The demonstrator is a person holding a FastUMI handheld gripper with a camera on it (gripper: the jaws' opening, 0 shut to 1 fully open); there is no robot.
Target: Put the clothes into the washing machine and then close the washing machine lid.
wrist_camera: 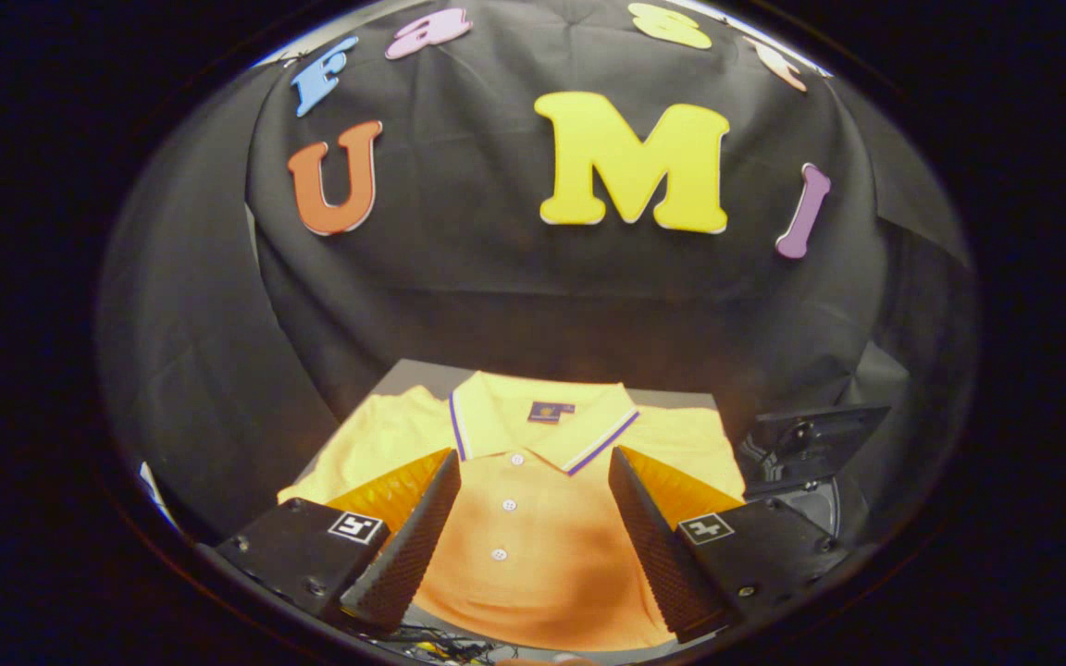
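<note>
A yellow polo shirt (533, 499) lies folded flat on a grey board (422, 375), its collar with purple-and-white trim pointing away from me and its button placket running between my fingers. My gripper (533, 462) hovers over the shirt's chest with its fingers wide apart and nothing between them but the cloth below. I cannot tell whether the fingertips touch the fabric. To the right of the shirt, beyond the right finger, stands a dark machine part (811, 444) with a raised flat panel, possibly the washing machine's lid.
Black cloth (496, 277) drapes the booth wall behind the board and hangs down both sides. A few loose cables (440, 643) lie by the near edge under the fingers.
</note>
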